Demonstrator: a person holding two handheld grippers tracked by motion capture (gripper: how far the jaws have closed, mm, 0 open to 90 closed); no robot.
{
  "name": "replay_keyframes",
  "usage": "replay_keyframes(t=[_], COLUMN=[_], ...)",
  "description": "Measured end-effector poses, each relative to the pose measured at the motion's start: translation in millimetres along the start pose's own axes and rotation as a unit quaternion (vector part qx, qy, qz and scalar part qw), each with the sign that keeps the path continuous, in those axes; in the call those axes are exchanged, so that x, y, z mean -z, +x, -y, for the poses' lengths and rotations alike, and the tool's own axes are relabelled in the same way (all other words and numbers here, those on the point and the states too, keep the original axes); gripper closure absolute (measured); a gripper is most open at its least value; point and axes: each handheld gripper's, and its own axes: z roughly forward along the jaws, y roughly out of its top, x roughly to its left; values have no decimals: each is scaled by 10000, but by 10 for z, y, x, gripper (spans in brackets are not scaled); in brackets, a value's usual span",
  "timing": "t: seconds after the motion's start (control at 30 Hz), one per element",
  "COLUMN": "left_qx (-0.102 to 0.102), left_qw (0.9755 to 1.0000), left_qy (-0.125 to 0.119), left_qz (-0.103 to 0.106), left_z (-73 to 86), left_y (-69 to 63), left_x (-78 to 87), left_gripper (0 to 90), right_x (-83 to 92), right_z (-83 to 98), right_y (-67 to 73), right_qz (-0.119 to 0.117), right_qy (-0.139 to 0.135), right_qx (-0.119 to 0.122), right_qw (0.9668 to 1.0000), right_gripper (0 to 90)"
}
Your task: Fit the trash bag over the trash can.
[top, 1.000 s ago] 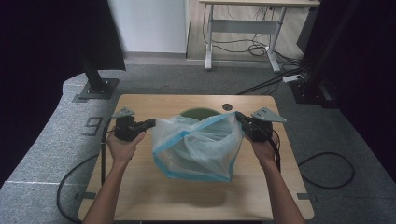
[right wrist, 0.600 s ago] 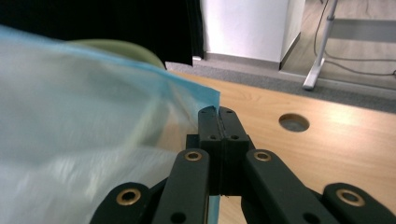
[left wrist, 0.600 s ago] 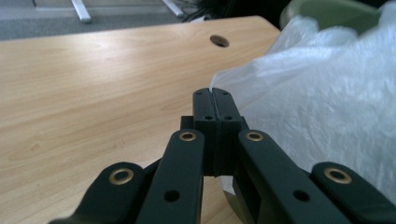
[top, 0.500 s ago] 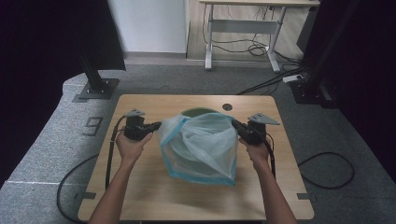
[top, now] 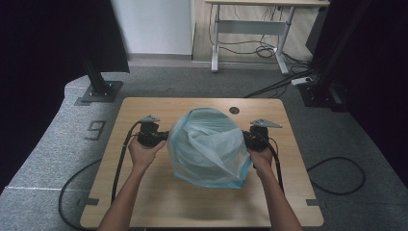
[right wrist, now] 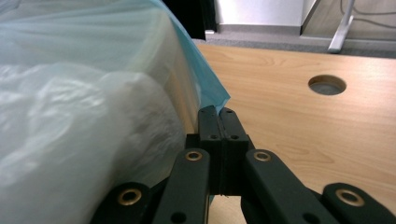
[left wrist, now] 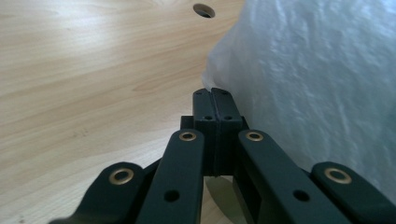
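A translucent pale-blue plastic bag point(top: 209, 147) stands puffed into a dome on the middle of the wooden table point(top: 159, 202). My left gripper point(top: 166, 137) is at the bag's left side, shut on a pinch of its film. In the left gripper view the jaws point(left wrist: 214, 93) meet with the crinkled bag point(left wrist: 317, 84) bulging to their right. My right gripper point(top: 246, 138) is shut on the bag's right edge. The right gripper view has the jaws point(right wrist: 217, 112) closed on the blue rim of the bag point(right wrist: 84, 102). What lies under the bag is hidden.
A round cable hole point(top: 234, 110) sits in the table behind the bag. The grippers' cables point(top: 120, 163) trail back over the near edge. A white-legged desk point(top: 250, 29), floor cables point(top: 337, 175) and black stands point(top: 98, 89) surround the table.
Both grippers came down and drew closer together with the bag. The bag settled lower and rounder, and the dark green thing behind it is now covered.
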Motion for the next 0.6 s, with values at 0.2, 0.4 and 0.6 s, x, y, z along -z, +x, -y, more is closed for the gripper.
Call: replay_keyframes(t=[0.2, 0.4, 0.6], left_qx=[170, 251, 323], left_qw=[9998, 9994, 9991], left_qy=[125, 223, 278], left_qz=[53, 40, 3], left_z=[-30, -50, -75], left_y=[19, 21, 30], left_x=[-32, -55, -80], left_gripper=[899, 899, 899], right_x=[-41, -61, -116], right_z=[8, 11, 15], right_y=[0, 2, 8], right_qz=[-3, 103, 167], right_qy=[146, 208, 325], right_qx=[-18, 64, 71], right_qw=[9999, 9997, 9993], right_gripper=[887, 887, 887])
